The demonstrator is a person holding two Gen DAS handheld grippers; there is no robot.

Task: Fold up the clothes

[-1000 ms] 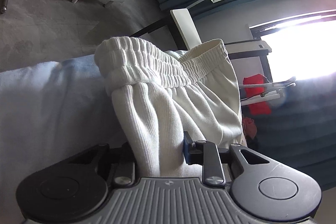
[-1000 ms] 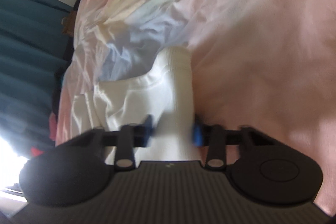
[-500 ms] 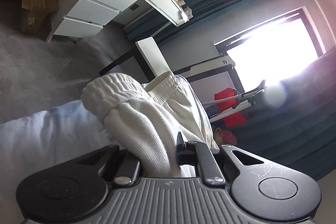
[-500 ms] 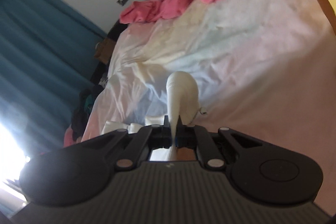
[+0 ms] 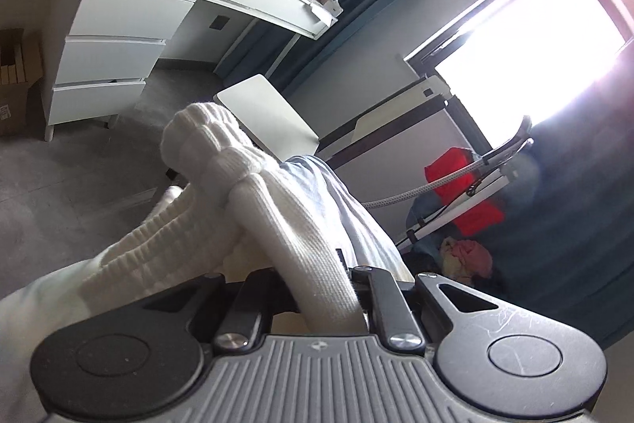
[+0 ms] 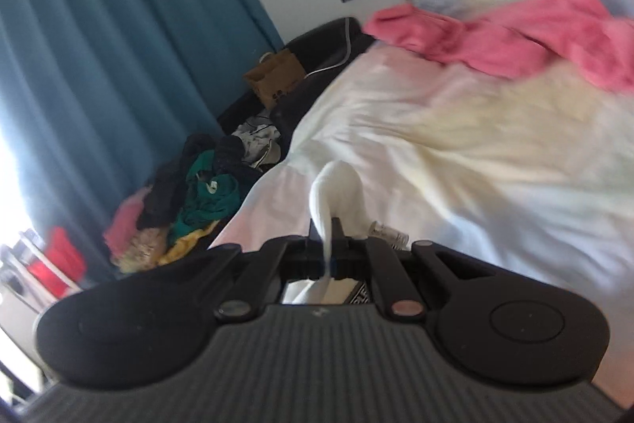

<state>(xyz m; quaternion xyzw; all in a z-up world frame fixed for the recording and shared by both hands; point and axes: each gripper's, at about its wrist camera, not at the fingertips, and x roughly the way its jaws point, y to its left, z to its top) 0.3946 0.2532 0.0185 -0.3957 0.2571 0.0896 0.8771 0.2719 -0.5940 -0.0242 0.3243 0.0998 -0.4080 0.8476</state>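
My left gripper (image 5: 317, 288) is shut on white ribbed shorts (image 5: 277, 201), pinching a thick fold next to the gathered elastic waistband (image 5: 198, 133). The cloth is lifted and drapes down over the gripper's left side. My right gripper (image 6: 327, 256) is shut on a thin edge of the same white shorts (image 6: 337, 185), which loops up in front of the fingers above the pale bedsheet (image 6: 495, 145). The rest of the shorts hangs out of sight below both grippers.
A pink garment (image 6: 515, 34) lies at the head of the bed. A heap of dark and green clothes (image 6: 198, 181) sits beside the bed by the blue curtain (image 6: 99, 46). A white dresser (image 5: 130, 26), a white chair (image 5: 269, 113) and a bright window (image 5: 535, 42) stand ahead.
Both grippers have risen and tilted up with the shorts. The right jaws closed from wide on bunched cloth to tight on a thin edge. The waistband now bunches more narrowly in the left view.
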